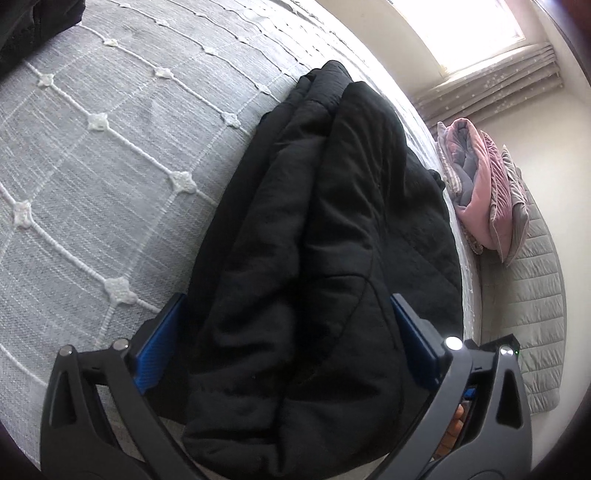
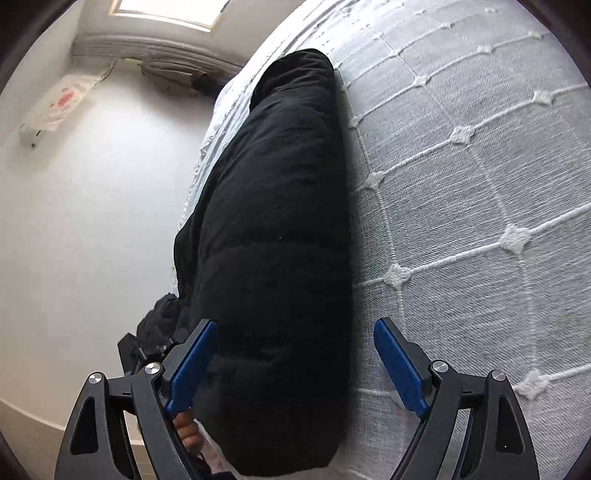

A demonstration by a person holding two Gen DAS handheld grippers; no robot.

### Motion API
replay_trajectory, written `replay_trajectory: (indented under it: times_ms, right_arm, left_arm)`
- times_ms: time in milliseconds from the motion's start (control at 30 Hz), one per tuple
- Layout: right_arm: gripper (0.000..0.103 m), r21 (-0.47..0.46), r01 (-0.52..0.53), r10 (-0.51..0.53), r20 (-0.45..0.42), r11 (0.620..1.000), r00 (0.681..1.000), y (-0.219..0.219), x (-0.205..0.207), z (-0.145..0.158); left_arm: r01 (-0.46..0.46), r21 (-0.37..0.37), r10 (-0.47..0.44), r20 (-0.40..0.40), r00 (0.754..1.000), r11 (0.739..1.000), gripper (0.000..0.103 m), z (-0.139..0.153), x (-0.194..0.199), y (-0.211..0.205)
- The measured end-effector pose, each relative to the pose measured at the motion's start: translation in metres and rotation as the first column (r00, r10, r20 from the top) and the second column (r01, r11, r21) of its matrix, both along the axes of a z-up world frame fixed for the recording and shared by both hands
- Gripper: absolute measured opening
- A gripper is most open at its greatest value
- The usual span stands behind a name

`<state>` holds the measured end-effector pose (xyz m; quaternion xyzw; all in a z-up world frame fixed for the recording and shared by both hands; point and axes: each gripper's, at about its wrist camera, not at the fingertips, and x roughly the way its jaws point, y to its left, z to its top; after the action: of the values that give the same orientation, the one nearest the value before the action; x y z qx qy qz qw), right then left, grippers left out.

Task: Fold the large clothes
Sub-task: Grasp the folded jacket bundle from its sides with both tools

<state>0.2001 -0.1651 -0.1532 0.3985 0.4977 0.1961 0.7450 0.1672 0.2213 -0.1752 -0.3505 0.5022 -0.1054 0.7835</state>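
Observation:
A black padded jacket (image 1: 325, 229) lies folded into a long thick bundle on a grey bedspread (image 1: 110, 147) near the bed's edge. My left gripper (image 1: 291, 325) is wide open, its blue pads (image 1: 159, 347) on either side of one end of the bundle without squeezing it. In the right wrist view the same jacket (image 2: 273, 240) runs away from the camera along the bed edge. My right gripper (image 2: 295, 354) is open, its left pad (image 2: 192, 365) against the jacket's side and its right pad (image 2: 399, 365) over the bedspread (image 2: 480, 184), apart from the jacket.
Folded pink and grey bedding (image 1: 484, 192) sits beyond the bed on a grey quilted surface (image 1: 532, 295). Another dark garment (image 1: 33, 26) lies at the far corner of the bed. A white wall (image 2: 92, 221) and a window (image 1: 472, 29) lie past the bed edge.

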Motion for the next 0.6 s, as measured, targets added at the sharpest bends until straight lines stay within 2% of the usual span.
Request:
replay_trajectory:
  times_ms: [167, 367, 467, 600]
  right_arm:
    - [0.088, 0.077, 0.015, -0.014, -0.013, 0.997, 1.000, 0.002, 0.004, -0.006]
    - [0.090, 0.023, 0.007, -0.007, 0.009, 1.000, 1.000, 0.020, 0.009, -0.009]
    - [0.092, -0.029, -0.004, 0.005, 0.034, 1.000, 0.999, 0.028, 0.011, -0.005]
    - [0.087, -0.106, -0.012, 0.019, 0.067, 0.994, 0.998, 0.039, 0.015, 0.001]
  left_arm:
    - [0.002, -0.002, -0.002, 0.006, 1.000, 1.000, 0.102, -0.001, 0.001, 0.000]
    - [-0.008, 0.080, 0.006, 0.025, 1.000, 0.997, 0.100, 0.001, 0.001, -0.011]
    - [0.001, 0.081, -0.004, 0.033, 0.999, 0.997, 0.091, 0.002, 0.001, -0.011]
    - [0.017, 0.108, -0.023, 0.058, 0.998, 0.994, 0.076, 0.006, -0.001, -0.013]
